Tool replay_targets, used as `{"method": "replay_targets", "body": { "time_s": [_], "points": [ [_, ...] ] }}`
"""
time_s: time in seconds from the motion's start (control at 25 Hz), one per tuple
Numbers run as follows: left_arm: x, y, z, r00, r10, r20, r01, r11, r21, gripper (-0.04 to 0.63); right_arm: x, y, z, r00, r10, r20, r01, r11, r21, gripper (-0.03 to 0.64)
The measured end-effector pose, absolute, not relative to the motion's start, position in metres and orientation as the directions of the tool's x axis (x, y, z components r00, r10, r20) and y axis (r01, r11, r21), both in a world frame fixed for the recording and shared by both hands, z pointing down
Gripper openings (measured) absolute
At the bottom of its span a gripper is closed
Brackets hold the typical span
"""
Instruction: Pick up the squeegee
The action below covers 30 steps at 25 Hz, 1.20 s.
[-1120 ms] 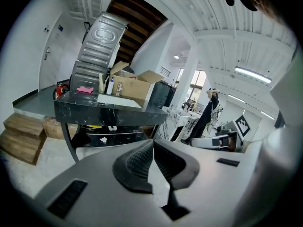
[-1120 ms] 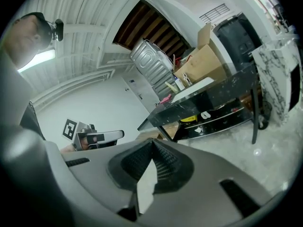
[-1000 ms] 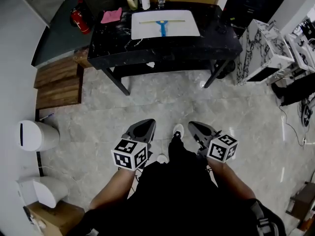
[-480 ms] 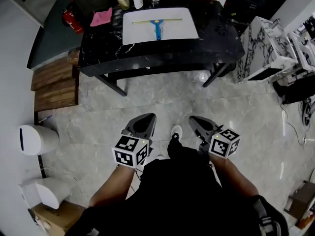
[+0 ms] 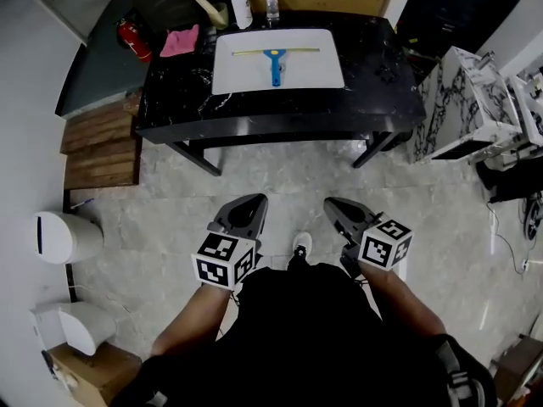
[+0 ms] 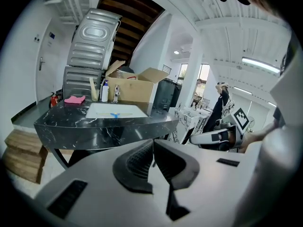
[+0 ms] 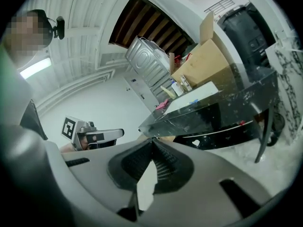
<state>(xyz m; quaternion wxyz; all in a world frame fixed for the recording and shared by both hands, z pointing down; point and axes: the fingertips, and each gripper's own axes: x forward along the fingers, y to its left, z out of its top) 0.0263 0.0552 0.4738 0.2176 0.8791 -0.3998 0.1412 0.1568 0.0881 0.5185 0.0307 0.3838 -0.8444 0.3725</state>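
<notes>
The squeegee (image 5: 274, 60), with a blue handle and a pale yellow blade, lies on a white board (image 5: 233, 75) on the black marble table (image 5: 170, 108) at the top of the head view. It shows small and far off as the squeegee (image 6: 113, 114) in the left gripper view. My left gripper (image 5: 254, 201) and right gripper (image 5: 329, 203) hang over the floor, well short of the table. Both are shut with nothing between their jaws. The left gripper (image 6: 152, 142) and right gripper (image 7: 151, 141) show their ribbed pads pressed together.
A pink cloth (image 5: 180, 41), bottles (image 5: 242, 5) and a cardboard box (image 6: 130, 88) stand at the table's far side. Wooden steps (image 5: 97, 147) lie left, a white marbled cabinet (image 5: 462, 108) right, white bins (image 5: 64, 237) at lower left. Grey tiled floor (image 5: 288, 181) separates me from the table.
The table and squeegee have shifted slightly in the head view as I walk toward them. Both grippers stay shut and level in front of me.
</notes>
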Motion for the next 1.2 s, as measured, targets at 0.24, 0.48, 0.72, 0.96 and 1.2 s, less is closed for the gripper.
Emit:
{"method": "replay_targets", "body": {
  "time_s": [0.24, 0.48, 0.72, 0.96, 1.2],
  "points": [
    [0.042, 0.04, 0.472, 0.631, -0.649, 0.424, -0.774, -0.565, 0.286, 0.017, 0.173, 0.069, 0.519, -0.716, -0.619, 0.322, -0.658, 0.444, -0.609, 0.009],
    [0.056, 0.03, 0.461, 0.631, -0.654, 0.416, -0.773, -0.57, 0.277, 0.018, 0.185, 0.06, 0.516, -0.712, -0.629, 0.312, -0.658, 0.442, -0.61, 0.008],
    [0.055, 0.016, 0.455, 0.621, -0.666, 0.414, -0.781, -0.571, 0.253, 0.017, 0.189, 0.049, 0.511, -0.707, -0.645, 0.289, -0.655, 0.446, -0.61, 0.009],
    [0.059, -0.005, 0.459, 0.637, -0.651, 0.412, -0.769, -0.569, 0.291, 0.017, 0.196, 0.033, 0.509, -0.681, -0.683, 0.264, -0.667, 0.431, -0.608, 0.009],
    [0.069, -0.034, 0.45, 0.662, -0.642, 0.386, -0.749, -0.569, 0.338, 0.018, 0.203, 0.019, 0.497, -0.658, -0.709, 0.254, -0.69, 0.434, -0.579, 0.009]
  ]
}}
